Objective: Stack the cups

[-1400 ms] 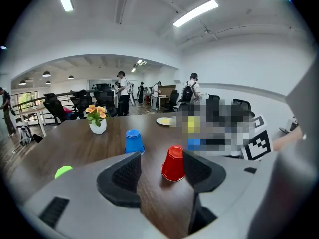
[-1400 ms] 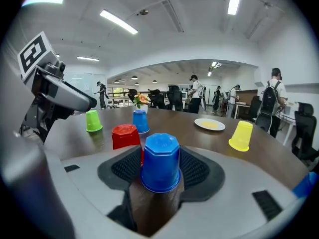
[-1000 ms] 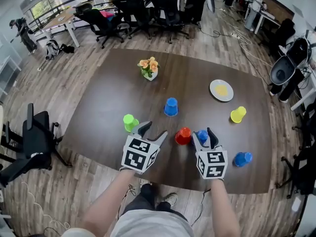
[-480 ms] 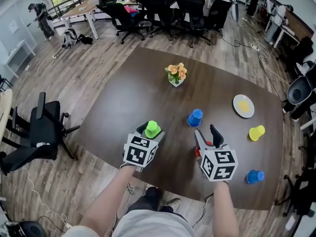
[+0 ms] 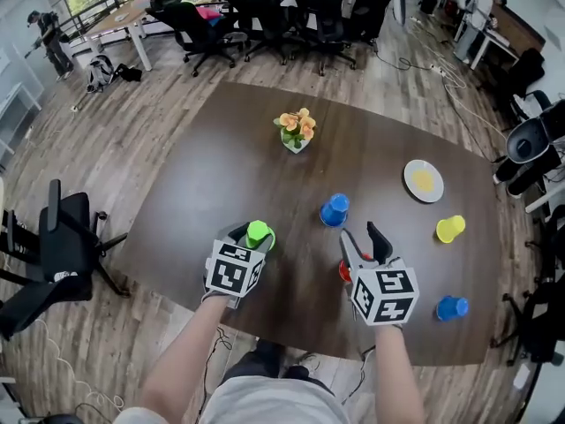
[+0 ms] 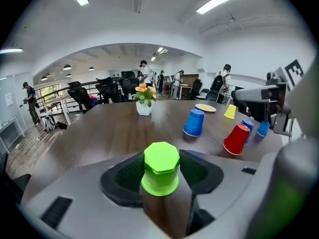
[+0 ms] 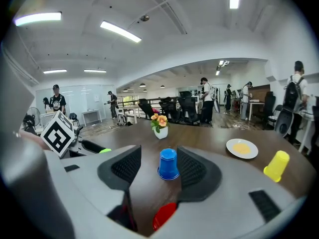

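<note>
Left gripper [image 5: 252, 235], jaws just closing, pinches the green cup [image 6: 161, 168] at the table's [image 5: 221, 175] seven o'clock; right gripper [image 5: 362, 241] gapes empty; I'd lift straight, then lower squarely over the red cup [image 7: 163, 215] at three o'clock

Closing left gripper [image 5: 251, 235] jaws onto green cup [image 6: 161, 168], newly between them, lower left of centre; lifting right gripper [image 5: 360, 235] over red cup [image 7: 163, 215], lower right.

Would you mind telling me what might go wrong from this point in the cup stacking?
The left gripper has just been closing its fingers onto the upturned green cup. On its tapered wall they may slip or crush it. The right gripper, fingers open, hangs close above the red cup and might knock it.
</note>
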Motion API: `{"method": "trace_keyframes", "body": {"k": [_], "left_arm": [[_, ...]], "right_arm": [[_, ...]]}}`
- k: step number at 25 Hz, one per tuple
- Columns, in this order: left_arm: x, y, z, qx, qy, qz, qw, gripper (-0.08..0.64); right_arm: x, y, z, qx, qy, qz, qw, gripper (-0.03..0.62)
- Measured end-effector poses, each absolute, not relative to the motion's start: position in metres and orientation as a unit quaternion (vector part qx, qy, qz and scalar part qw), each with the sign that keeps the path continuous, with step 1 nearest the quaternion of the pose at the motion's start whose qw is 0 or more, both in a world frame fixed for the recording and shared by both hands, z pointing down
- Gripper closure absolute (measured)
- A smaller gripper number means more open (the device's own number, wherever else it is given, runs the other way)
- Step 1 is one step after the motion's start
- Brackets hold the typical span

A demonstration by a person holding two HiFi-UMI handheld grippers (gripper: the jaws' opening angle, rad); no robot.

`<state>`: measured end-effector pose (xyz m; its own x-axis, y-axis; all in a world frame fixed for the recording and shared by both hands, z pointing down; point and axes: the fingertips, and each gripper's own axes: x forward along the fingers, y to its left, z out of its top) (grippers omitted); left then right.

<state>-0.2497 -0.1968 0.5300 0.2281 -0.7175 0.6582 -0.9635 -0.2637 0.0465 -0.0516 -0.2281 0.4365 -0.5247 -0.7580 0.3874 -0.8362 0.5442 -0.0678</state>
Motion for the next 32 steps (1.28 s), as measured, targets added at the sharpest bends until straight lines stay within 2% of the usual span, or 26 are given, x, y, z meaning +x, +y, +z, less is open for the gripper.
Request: {"method": "trace_keyframes", "body": {"k": [16,32], "left_arm": [[-0.098,-0.206,0.516,0.837,-0.437,0.271,0.188,0.339],[-0.066,-0.193,0.532,0.848,-0.401,0.293,0.185,0.325]], "right_arm": [[0.033,-0.215,0.440,0.528,-0.823,0.145,0.150,0.367],[0.060,-0.203,0.452,0.543,-0.810,0.164,0.151,0.367]]}}
